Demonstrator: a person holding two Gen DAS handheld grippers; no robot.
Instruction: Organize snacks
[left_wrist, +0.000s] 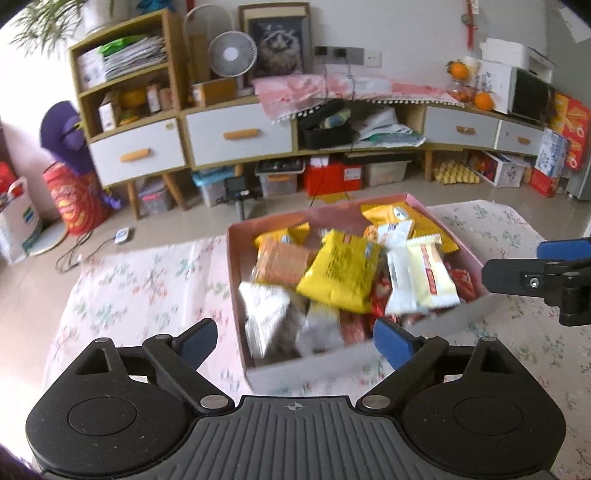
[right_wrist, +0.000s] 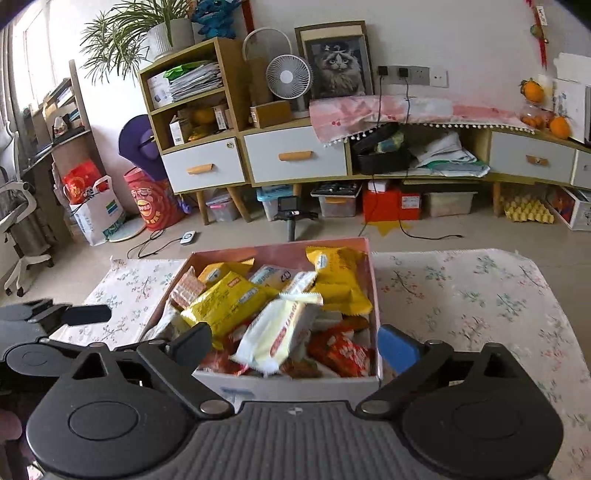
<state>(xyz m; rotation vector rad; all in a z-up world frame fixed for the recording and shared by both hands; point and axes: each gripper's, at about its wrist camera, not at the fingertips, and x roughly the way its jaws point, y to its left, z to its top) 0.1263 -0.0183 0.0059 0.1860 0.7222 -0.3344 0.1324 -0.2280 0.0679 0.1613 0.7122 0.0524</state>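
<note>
Left wrist view shows the pink box (left_wrist: 354, 218) of snack packets (left_wrist: 338, 275) on the flowered tablecloth (left_wrist: 147, 284), with the left gripper (left_wrist: 295, 338) spread wide, empty. Only the right wrist view shows the potted plant (right_wrist: 147, 35); the right gripper (right_wrist: 295, 345) is also spread, holding nothing.
</note>
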